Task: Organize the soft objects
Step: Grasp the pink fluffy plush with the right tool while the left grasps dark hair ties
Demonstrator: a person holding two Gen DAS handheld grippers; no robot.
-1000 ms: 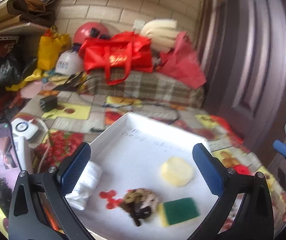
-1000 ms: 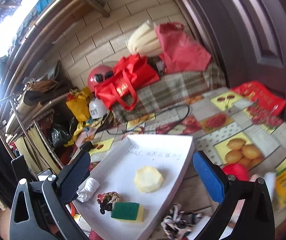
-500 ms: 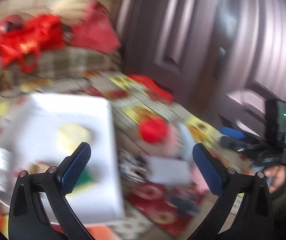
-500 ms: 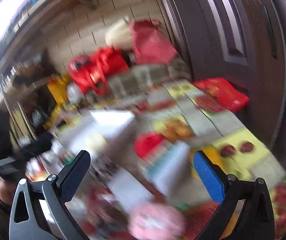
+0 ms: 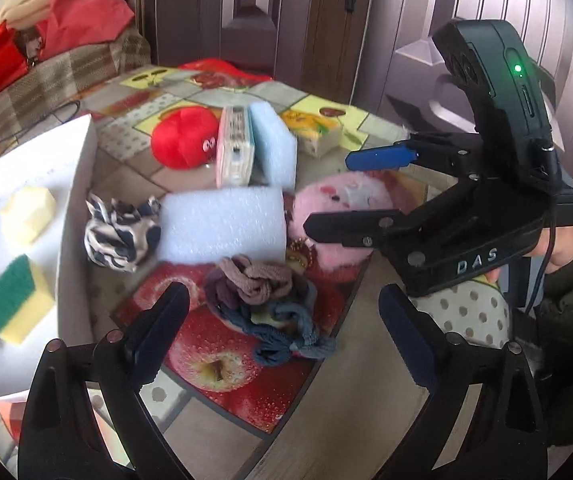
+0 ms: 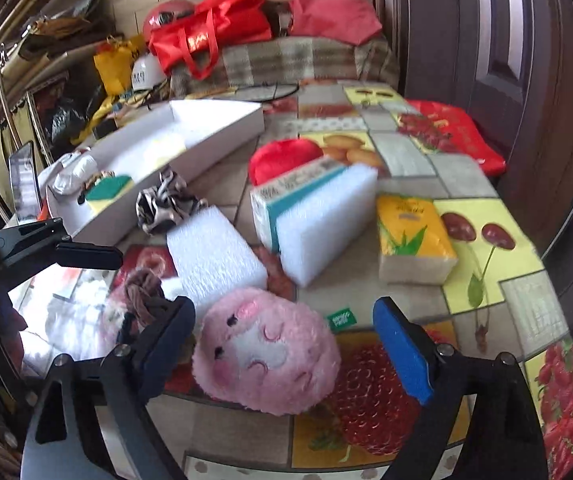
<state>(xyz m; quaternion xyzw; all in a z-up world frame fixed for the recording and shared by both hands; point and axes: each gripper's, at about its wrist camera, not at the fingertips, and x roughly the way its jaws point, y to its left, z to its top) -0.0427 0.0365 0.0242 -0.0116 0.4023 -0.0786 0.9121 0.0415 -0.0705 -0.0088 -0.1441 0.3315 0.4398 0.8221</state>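
Observation:
My left gripper (image 5: 282, 324) is open above a heap of knotted socks (image 5: 262, 300) on the table. My right gripper (image 6: 284, 340) is open, its jaws either side of a pink plush toy (image 6: 266, 346); it also shows in the left wrist view (image 5: 334, 204). Two white foam blocks (image 5: 222, 222) (image 5: 272, 142), a striped scrunchie (image 5: 118, 232) and a red plush (image 5: 184, 136) lie between them. A white tray (image 5: 74, 184) at left holds a green-yellow sponge (image 5: 18, 298) and a pale yellow sponge (image 5: 26, 214).
A tissue box (image 6: 290, 196) leans on the foam, and a yellow tissue pack (image 6: 412, 236) lies to the right. Red bags (image 6: 206, 36) are piled on a plaid cushion behind the table. A dark door (image 6: 486, 40) stands to the right.
Both grippers have swung right from the tray to the pile of soft things on the table. The left now hangs over the socks, the right over the pink plush.

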